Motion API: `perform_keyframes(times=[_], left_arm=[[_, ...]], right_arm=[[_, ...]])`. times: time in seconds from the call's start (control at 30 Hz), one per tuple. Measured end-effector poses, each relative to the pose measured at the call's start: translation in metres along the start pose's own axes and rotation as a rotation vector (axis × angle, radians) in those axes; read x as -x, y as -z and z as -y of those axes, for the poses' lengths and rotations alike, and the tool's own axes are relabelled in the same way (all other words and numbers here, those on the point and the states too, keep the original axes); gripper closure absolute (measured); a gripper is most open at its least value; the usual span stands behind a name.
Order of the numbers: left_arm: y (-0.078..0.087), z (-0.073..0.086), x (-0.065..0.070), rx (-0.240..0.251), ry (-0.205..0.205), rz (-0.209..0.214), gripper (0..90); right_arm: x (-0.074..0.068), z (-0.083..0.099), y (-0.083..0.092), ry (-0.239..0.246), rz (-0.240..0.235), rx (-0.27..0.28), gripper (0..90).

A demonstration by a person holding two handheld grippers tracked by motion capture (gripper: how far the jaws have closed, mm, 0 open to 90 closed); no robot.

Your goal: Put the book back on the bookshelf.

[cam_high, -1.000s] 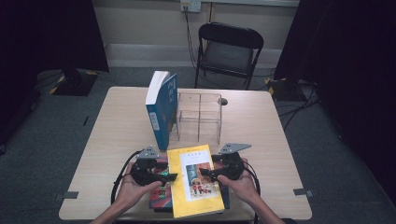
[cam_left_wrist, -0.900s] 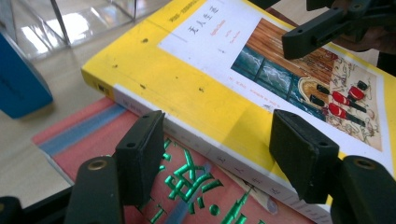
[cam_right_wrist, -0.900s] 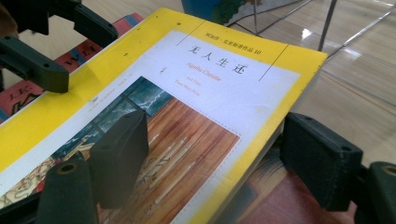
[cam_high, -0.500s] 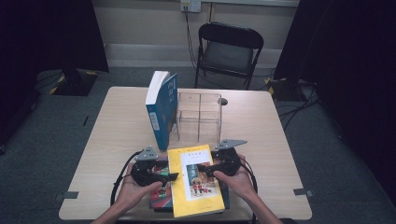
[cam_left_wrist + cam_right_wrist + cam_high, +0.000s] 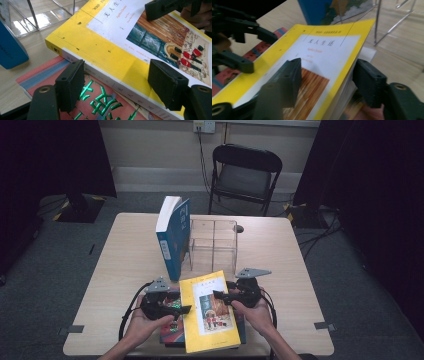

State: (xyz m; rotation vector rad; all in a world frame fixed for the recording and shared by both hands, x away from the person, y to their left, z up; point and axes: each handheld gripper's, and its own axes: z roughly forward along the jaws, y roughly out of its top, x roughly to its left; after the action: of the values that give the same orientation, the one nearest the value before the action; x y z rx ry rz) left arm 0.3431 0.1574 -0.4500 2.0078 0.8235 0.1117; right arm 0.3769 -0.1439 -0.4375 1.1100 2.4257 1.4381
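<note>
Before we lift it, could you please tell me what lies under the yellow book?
Under the yellow book lies a red book with green lettering, on the table. Its right part is covered.

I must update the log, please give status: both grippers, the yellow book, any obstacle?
Left gripper open astride yellow book spine. Right gripper jaws just closing on its fore edge. Red book underneath.

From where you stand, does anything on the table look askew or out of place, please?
Yes: the yellow book lies crooked on the stack, overhanging the red book beneath. In the right gripper view its open edge is raised off what lies below. The blue book stands upright, leaning slightly.
</note>
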Motion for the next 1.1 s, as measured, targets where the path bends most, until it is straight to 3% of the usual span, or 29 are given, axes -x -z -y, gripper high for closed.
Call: perform_keyframes(times=[0.03,0.37,0.47,0.63,0.8,0.87,1.0,1.1], left_arm=[[0.000,0.000,0.000,0.000,0.001,0.000,29.3],[-0.001,0.001,0.000,0.012,0.001,0.006,29.0],[-0.002,-0.001,0.001,0.002,0.004,0.002,28.3],[-0.003,-0.008,0.001,-0.047,0.007,-0.005,28.3],[-0.003,-0.008,0.000,-0.046,0.000,0.001,28.3],[-0.004,-0.008,-0.001,-0.037,0.006,-0.003,28.2],[-0.008,-0.009,0.001,-0.026,0.004,-0.014,26.2],[-0.008,-0.008,0.001,-0.016,0.002,-0.009,26.1]], right_arm=[[0.000,0.000,0.000,-0.011,-0.022,-0.005,42.5],[-0.008,0.012,0.009,-0.049,-0.072,-0.051,39.9],[-0.007,0.011,0.010,-0.063,-0.117,-0.052,38.9],[-0.005,0.007,0.001,-0.077,-0.154,-0.060,40.7],[-0.003,-0.001,-0.013,-0.081,-0.173,-0.062,41.5],[-0.003,-0.003,-0.018,-0.088,-0.198,-0.062,36.6],[-0.006,-0.006,-0.019,-0.073,-0.178,-0.085,49.3],[-0.003,-0.004,-0.017,-0.084,-0.198,-0.089,55.8]])
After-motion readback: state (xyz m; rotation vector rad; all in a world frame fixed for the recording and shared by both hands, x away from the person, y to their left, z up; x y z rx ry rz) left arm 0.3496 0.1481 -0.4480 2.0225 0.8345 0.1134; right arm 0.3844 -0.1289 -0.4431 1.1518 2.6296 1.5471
